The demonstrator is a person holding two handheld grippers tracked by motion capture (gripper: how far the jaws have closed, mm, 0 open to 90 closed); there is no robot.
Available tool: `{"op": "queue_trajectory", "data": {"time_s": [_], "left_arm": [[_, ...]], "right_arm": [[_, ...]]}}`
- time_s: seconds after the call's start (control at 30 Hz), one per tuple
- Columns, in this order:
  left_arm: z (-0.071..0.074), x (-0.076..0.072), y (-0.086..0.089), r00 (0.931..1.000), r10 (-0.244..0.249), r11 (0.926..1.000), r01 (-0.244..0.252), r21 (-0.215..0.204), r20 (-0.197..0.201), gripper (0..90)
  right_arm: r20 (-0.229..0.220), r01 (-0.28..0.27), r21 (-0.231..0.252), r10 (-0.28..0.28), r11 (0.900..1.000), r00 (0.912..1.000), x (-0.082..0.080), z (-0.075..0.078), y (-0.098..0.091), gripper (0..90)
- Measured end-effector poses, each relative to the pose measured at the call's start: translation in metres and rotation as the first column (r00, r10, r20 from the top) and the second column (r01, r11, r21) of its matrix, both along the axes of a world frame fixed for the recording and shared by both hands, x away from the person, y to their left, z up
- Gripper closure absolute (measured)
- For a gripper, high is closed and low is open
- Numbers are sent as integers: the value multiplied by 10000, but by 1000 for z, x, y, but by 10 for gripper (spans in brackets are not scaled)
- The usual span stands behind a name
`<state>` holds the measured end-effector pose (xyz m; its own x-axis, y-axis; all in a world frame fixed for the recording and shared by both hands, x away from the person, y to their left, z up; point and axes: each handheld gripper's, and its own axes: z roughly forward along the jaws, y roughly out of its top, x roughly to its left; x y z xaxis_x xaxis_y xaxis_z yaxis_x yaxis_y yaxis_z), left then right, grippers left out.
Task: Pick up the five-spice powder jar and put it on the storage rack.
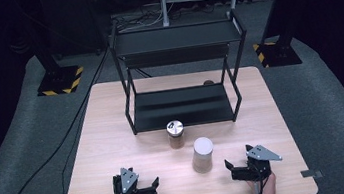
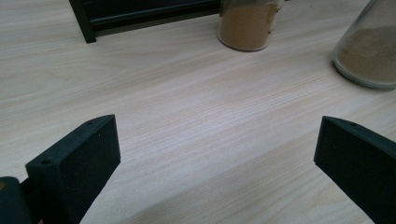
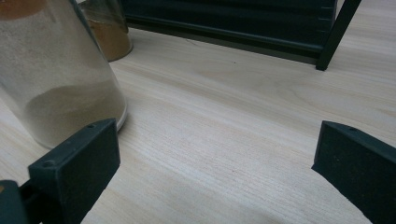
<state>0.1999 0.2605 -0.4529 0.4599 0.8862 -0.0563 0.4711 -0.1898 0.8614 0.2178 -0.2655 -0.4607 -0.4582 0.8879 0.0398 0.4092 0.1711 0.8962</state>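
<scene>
Two spice jars stand on the wooden table [image 1: 116, 149]. The smaller jar [image 1: 176, 134] has a silver lid and brown powder and sits just in front of the black shelf rack [image 1: 180, 76]. The taller jar [image 1: 202, 155] has a white lid and pale powder. My left gripper [image 1: 144, 188] rests near the table's front edge, left of both jars, its jaws open around nothing. My right gripper [image 1: 234, 168] is open to the right of the taller jar. The left gripper view has the small jar [image 2: 246, 25] and tall jar [image 2: 369, 53] ahead; the right gripper view has the tall jar [image 3: 56, 79] close at left.
The two-level black rack takes up the back half of the table, its lower shelf [image 1: 181, 107] bare. A small brown object [image 1: 208, 82] lies behind the rack. Cables [image 1: 64, 136] trail over the grey floor at left, and hazard-striped stand bases [image 1: 61, 81] sit beyond the table.
</scene>
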Motion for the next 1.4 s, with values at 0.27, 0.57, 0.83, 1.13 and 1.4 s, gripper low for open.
{"op": "queue_trajectory", "data": {"time_s": [0.27,0.57,0.83,1.13,1.4], "left_arm": [[5,11,-7,9995,-251,9994,255,237,-178,0],[12,20,-12,9990,-433,9982,438,410,-143,0],[17,32,-17,9979,-637,9972,640,393,-101,0],[24,51,-28,9949,-1006,9922,1004,738,-21,0],[27,71,-33,9923,-1238,9908,1237,543,-22,0]], "right_arm": [[-22,6,251,-5,9997,10000,0,-1,-4,0],[-33,37,320,-36,9995,10000,0,-2,-5,0],[-84,29,314,-27,9995,10000,1,-1,-5,0],[-101,88,314,-84,9995,9999,1,-1,-5,0],[-75,113,362,-110,9993,9999,0,-2,-5,0]]}}
